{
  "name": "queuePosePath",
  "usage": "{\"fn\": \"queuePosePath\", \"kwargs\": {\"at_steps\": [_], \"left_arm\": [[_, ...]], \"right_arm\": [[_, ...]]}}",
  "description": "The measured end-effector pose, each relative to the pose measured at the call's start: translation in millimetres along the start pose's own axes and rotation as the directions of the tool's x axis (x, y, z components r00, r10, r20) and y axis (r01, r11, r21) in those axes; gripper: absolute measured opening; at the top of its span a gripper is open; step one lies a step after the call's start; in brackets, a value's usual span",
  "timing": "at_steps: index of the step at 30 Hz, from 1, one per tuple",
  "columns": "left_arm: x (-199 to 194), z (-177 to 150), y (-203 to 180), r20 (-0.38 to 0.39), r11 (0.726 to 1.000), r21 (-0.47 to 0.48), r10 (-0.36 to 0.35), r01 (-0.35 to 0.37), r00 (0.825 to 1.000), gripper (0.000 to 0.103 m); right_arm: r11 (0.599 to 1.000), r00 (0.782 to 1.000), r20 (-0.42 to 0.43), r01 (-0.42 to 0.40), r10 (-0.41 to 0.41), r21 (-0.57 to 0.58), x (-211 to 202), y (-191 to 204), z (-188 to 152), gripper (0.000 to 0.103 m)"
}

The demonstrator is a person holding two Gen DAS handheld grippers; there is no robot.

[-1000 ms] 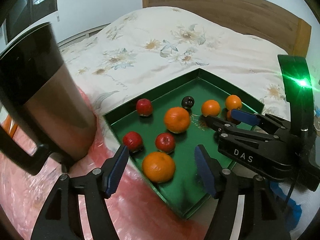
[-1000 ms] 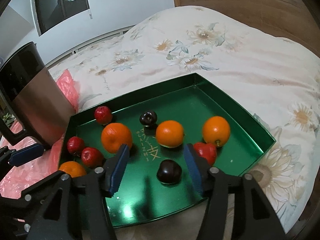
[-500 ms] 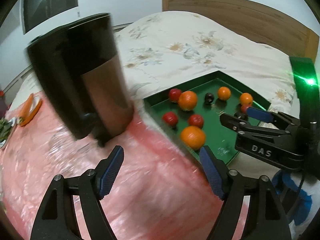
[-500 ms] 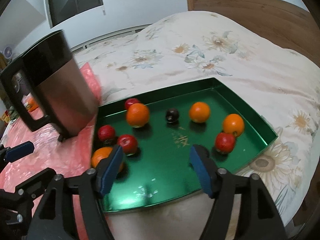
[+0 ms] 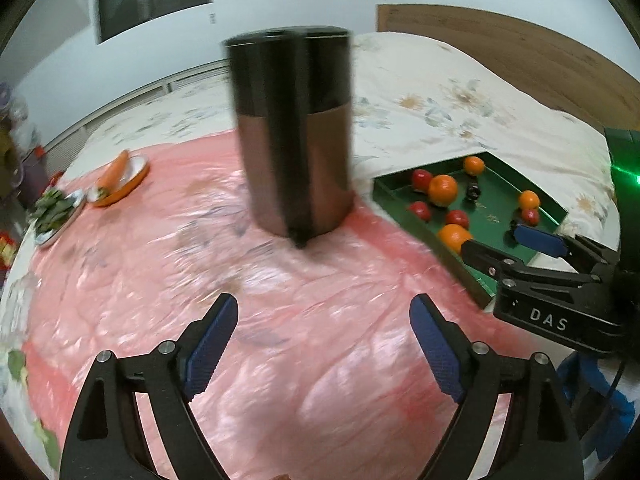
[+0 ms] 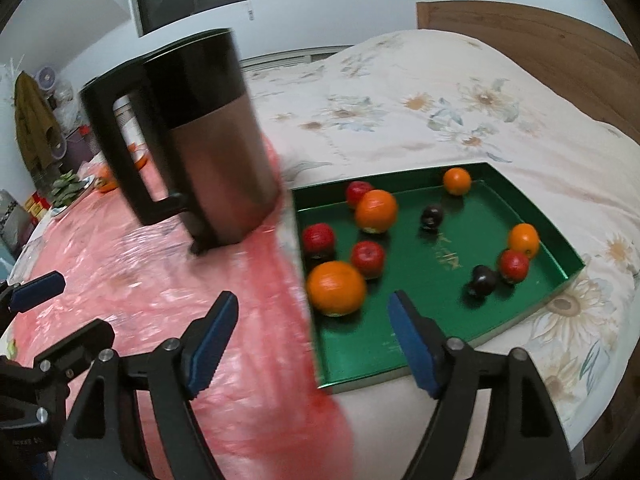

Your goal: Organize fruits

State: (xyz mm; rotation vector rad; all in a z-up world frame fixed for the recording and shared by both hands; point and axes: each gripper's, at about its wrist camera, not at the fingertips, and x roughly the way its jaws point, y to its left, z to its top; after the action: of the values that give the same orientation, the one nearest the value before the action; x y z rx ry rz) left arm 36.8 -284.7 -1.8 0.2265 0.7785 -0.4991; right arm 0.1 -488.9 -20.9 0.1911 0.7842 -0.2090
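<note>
A green tray (image 6: 440, 292) lies on the bed with several loose fruits: a large orange (image 6: 337, 288) near its front left corner, red apples (image 6: 367, 258), smaller oranges (image 6: 523, 239) and dark plums (image 6: 483, 280). My right gripper (image 6: 312, 312) stands open and empty over the tray's near left edge, short of the large orange. My left gripper (image 5: 322, 316) hangs over the pink plastic sheet (image 5: 280, 360); its jaws are opening and nothing is between them. In the left wrist view the tray (image 5: 496, 200) is far right, with the right gripper (image 5: 494, 240) in front of it.
A tall black and steel kettle (image 5: 294, 136) stands on the pink sheet just left of the tray, also seen as the kettle (image 6: 208, 144). An orange plate with a carrot (image 5: 120, 176) and a plate of greens (image 5: 52, 210) sit far left. A wooden headboard (image 6: 520, 36) stands behind.
Both grippers have drawn back and leftward from the tray, so the fruits look smaller and further right. The left jaws have widened clearly. The kettle has come into the middle of the left view.
</note>
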Motion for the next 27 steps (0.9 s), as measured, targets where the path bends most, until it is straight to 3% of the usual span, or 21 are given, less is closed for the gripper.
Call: {"fn": "queuePosePath", "kwargs": {"at_steps": [5,12,18,27], "left_arm": [[-20,-19,30,0.032,0.995,-0.035,0.098,-0.097,0.995,0.084],[-49,-38,69,0.057,0.983,-0.093,0.162,-0.157,0.985,0.084],[-67,-43,89,0.067,0.979,-0.127,0.171,-0.162,0.983,0.084],[-79,-49,107,0.071,0.974,-0.147,0.184,-0.172,0.980,0.084]], "right_arm": [[0.999,0.999,0.015,-0.030,0.031,-0.022,-6,31,-7,0.103],[0.997,0.997,0.051,-0.055,0.058,-0.056,-19,69,-16,0.103],[0.993,0.994,0.093,-0.043,0.053,-0.111,-36,97,-20,0.103],[0.993,0.994,0.109,-0.018,0.031,-0.119,-48,109,-18,0.103]]}}
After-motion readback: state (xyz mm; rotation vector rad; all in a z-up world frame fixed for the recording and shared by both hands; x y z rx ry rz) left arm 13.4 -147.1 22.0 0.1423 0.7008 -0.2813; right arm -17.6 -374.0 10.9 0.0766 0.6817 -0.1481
